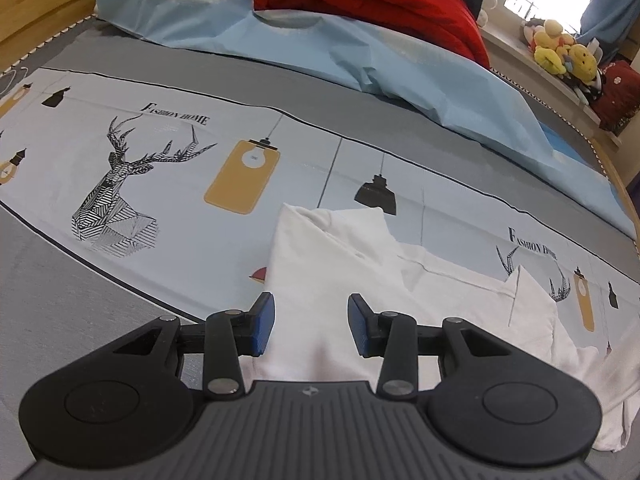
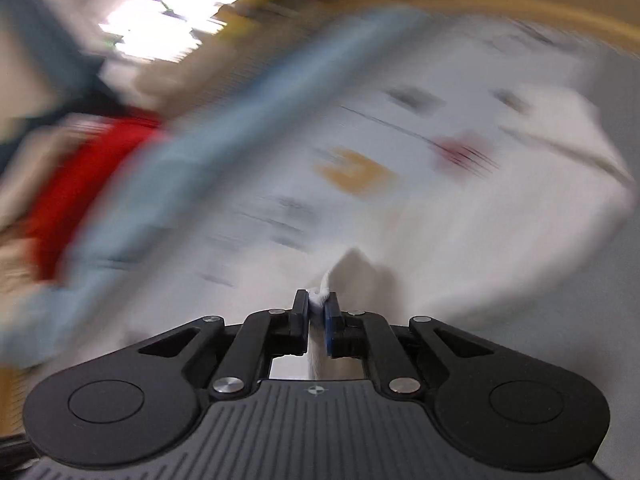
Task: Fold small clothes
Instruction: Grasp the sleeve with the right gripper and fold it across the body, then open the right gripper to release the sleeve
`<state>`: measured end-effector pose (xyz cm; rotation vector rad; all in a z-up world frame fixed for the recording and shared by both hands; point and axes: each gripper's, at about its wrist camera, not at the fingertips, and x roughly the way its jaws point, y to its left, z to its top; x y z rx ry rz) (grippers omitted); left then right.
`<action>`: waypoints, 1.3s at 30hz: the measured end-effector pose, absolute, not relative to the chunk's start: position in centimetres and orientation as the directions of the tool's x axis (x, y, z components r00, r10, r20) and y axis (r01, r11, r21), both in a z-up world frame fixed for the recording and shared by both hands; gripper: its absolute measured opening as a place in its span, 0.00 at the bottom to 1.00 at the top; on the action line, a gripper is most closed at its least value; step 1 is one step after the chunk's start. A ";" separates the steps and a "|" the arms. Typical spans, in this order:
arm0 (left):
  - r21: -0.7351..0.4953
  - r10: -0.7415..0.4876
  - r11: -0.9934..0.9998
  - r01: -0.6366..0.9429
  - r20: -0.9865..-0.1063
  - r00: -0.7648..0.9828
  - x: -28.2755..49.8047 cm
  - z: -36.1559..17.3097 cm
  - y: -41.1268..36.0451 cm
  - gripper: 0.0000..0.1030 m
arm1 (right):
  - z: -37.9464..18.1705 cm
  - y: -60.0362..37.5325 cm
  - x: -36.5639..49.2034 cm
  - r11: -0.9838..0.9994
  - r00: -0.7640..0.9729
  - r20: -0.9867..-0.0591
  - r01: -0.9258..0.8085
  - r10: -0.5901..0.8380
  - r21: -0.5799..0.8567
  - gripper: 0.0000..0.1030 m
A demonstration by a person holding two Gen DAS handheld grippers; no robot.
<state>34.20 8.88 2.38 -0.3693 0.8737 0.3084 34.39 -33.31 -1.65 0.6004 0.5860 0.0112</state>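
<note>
A white garment (image 1: 344,264) lies partly folded on the printed bedsheet (image 1: 160,168) in the left wrist view, its folded part in front of my left gripper (image 1: 312,324). The left gripper is open, with its blue pads either side of the cloth and nothing held. In the right wrist view, which is heavily blurred by motion, my right gripper (image 2: 318,312) is shut on a pinched edge of the white garment (image 2: 480,232), and the cloth stretches away to the right.
A light blue pillow (image 1: 320,52) and a red folded blanket (image 1: 372,0) lie at the head of the bed. Plush toys (image 1: 564,48) sit on a ledge at the right. The wooden bed frame (image 1: 36,8) borders the left side.
</note>
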 end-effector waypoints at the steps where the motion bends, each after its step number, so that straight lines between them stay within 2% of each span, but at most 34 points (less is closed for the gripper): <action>1: -0.187 0.113 0.892 -0.411 -0.788 0.605 34.2 2.4 9.0 0.43 | -0.3 -32.8 34.0 0.816 0.872 -0.420 0.042 0.251 0.576 0.07; 3: -0.186 0.116 0.891 -0.414 -0.789 0.604 34.2 2.4 9.2 0.43 | 2.2 -32.5 32.8 0.724 0.896 -0.185 -0.188 0.403 0.664 0.07; 4: -0.185 0.117 0.891 -0.415 -0.789 0.603 34.2 2.4 9.3 0.43 | 2.8 -32.9 32.3 0.675 0.891 -0.102 -0.256 0.443 0.691 0.07; 5: -0.185 0.118 0.890 -0.416 -0.789 0.603 34.2 2.4 9.4 0.43 | 3.1 -33.3 32.1 0.634 0.884 -0.046 -0.295 0.465 0.715 0.07; 6: -0.186 0.118 0.889 -0.418 -0.789 0.602 34.3 2.4 9.5 0.43 | 2.9 -33.9 32.1 0.617 0.891 -0.041 -0.279 0.453 0.736 0.07; 8: -0.186 0.121 0.887 -0.422 -0.790 0.602 34.3 2.4 9.6 0.43 | 1.2 -35.1 33.2 0.629 0.910 -0.160 -0.129 0.382 0.766 0.07; 9: -0.187 0.120 0.886 -0.423 -0.790 0.602 34.3 2.5 9.7 0.43 | -0.6 -36.1 34.1 0.644 0.905 -0.291 0.025 0.310 0.765 0.07; 11: -0.193 0.119 0.884 -0.426 -0.789 0.603 34.3 2.5 9.8 0.43 | -3.7 -37.5 35.4 0.695 0.819 -0.554 0.310 0.152 0.649 0.07; 12: -0.195 0.118 0.883 -0.427 -0.788 0.604 34.3 2.5 9.8 0.43 | -5.5 -38.5 35.7 0.689 0.756 -0.648 0.422 0.091 0.589 0.08; 13: -0.197 0.118 0.882 -0.428 -0.788 0.604 34.4 2.6 9.8 0.44 | -6.9 -39.4 35.9 0.670 0.689 -0.723 0.512 0.054 0.537 0.09; 14: -0.198 0.117 0.881 -0.429 -0.788 0.604 34.4 2.6 9.9 0.45 | -7.8 -40.0 35.9 0.643 0.652 -0.757 0.562 0.044 0.521 0.10; 17: -0.202 0.114 0.880 -0.431 -0.789 0.604 34.4 2.5 10.0 0.46 | -7.2 -40.3 35.7 0.643 0.681 -0.732 0.546 0.033 0.537 0.11; 22: -0.202 0.112 0.880 -0.430 -0.792 0.600 34.4 2.3 10.0 0.46 | -4.2 -39.3 34.8 0.700 0.801 -0.598 0.446 -0.034 0.558 0.11; 24: -0.202 0.113 0.879 -0.433 -0.792 0.600 34.4 2.2 10.0 0.46 | -3.9 -39.0 34.9 0.697 0.827 -0.561 0.407 -0.008 0.590 0.11; 27: -0.204 0.109 0.880 -0.428 -0.791 0.601 34.5 2.2 9.9 0.46 | -4.6 -38.7 35.7 0.680 0.840 -0.529 0.316 0.123 0.661 0.13; 29: -0.205 0.107 0.881 -0.427 -0.792 0.601 34.5 2.2 9.9 0.46 | -5.5 -38.1 36.9 0.678 0.792 -0.569 0.297 0.218 0.673 0.19; 30: -0.206 0.106 0.881 -0.427 -0.793 0.601 34.5 2.2 9.9 0.46 | -6.0 -37.6 37.4 0.708 0.749 -0.625 0.316 0.222 0.631 0.19; 31: -0.206 0.106 0.880 -0.427 -0.793 0.601 34.5 2.1 9.9 0.46 | -6.4 -37.4 37.9 0.760 0.693 -0.702 0.364 0.165 0.538 0.19; 33: -0.209 0.107 0.878 -0.431 -0.792 0.602 34.5 2.2 10.1 0.46 | -7.6 -38.3 37.8 0.773 0.607 -0.795 0.504 0.002 0.386 0.22; 36: -0.213 0.111 0.873 -0.439 -0.790 0.603 34.4 2.3 10.4 0.46 | -8.1 -40.6 36.9 0.676 0.587 -0.808 0.611 -0.039 0.412 0.22; 39: -0.215 0.115 0.869 -0.446 -0.789 0.604 34.2 2.4 10.6 0.46 | -6.5 -40.1 36.7 0.706 0.680 -0.733 0.527 -0.017 0.473 0.22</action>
